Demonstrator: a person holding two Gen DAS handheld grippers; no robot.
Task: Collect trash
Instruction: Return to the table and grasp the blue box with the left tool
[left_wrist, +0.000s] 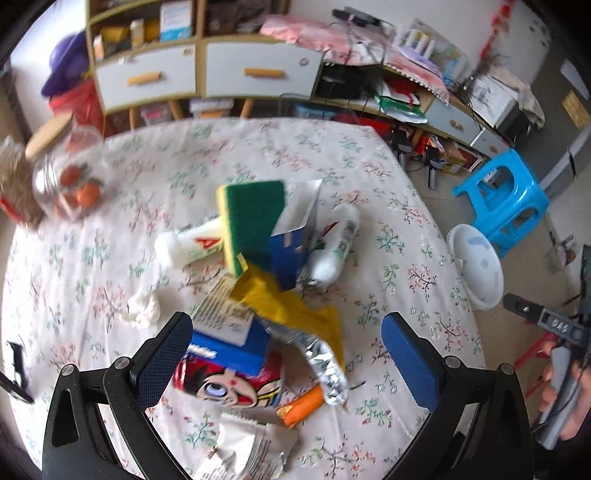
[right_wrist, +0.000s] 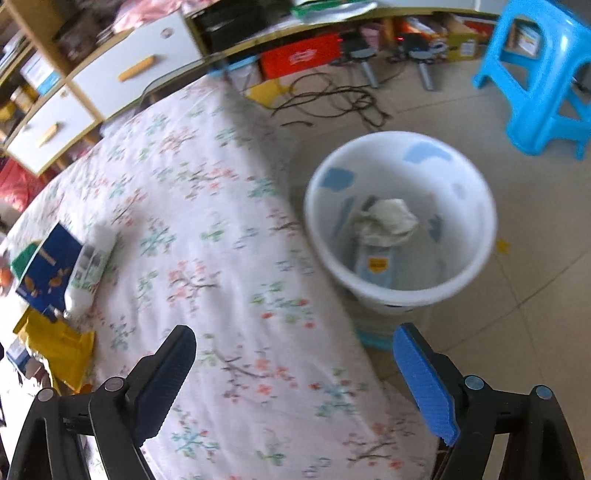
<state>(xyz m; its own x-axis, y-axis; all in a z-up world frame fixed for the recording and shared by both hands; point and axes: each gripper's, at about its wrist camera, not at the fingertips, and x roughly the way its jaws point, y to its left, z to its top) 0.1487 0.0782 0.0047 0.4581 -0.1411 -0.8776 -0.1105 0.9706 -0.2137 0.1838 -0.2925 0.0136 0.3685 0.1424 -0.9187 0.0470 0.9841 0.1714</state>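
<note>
My left gripper (left_wrist: 291, 347) is open above a heap of trash on the floral table (left_wrist: 388, 192): a yellow wrapper (left_wrist: 295, 306), a silver foil wrapper (left_wrist: 325, 365), a red cartoon packet (left_wrist: 229, 384), a blue box (left_wrist: 232, 350), a white wrapper (left_wrist: 247, 446), an orange sausage (left_wrist: 303, 404), a crumpled tissue (left_wrist: 142, 308). My right gripper (right_wrist: 295, 373) is open and empty over the table's edge (right_wrist: 258, 221). The white trash bin (right_wrist: 400, 291) stands on the floor beyond it, with a crumpled tissue (right_wrist: 388, 221) and a packet (right_wrist: 375, 264) inside.
A green and yellow sponge (left_wrist: 251, 221), two white tubes (left_wrist: 188, 243) and a blue carton (left_wrist: 291, 254) lie mid-table. A glass jar (left_wrist: 66, 181) stands at the left. A blue stool (right_wrist: 543, 77) and cables (right_wrist: 332, 99) are on the floor. Cabinets (left_wrist: 207, 70) line the wall.
</note>
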